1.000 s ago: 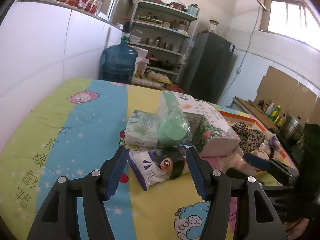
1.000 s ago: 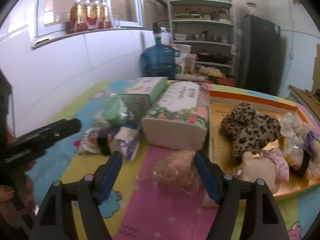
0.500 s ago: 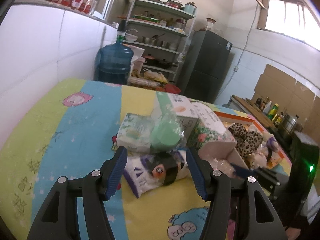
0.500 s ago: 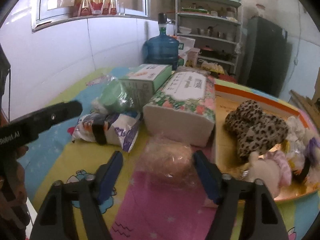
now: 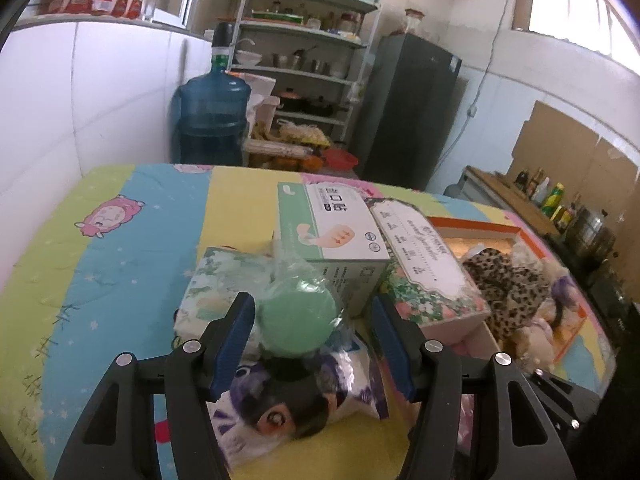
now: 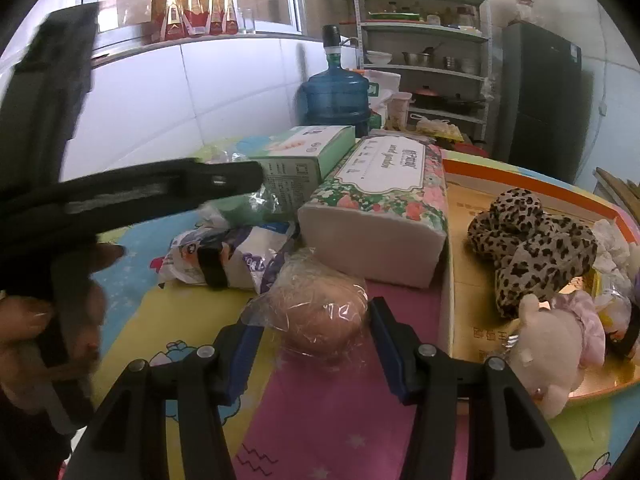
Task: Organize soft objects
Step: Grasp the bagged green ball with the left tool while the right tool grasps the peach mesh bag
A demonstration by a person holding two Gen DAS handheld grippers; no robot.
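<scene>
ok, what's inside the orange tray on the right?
In the orange tray: a leopard-print plush, a pink plush at the near edge, and crinkly wrapped items at the far right. Its cardboard floor shows between them; whatever lies beneath the plush is covered.

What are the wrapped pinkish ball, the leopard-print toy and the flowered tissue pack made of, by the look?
Round pinkish ball in clear wrap: soft foam or plush, probably; the wrap is thin glossy plastic film, crinkled with glints.
Leopard-print stuffed toy: plush fabric, matte, fuzzy edges.
Flowered rectangular tissue pack: printed plastic film over stacked paper, going by its slight sheen and plain white end face.
</scene>
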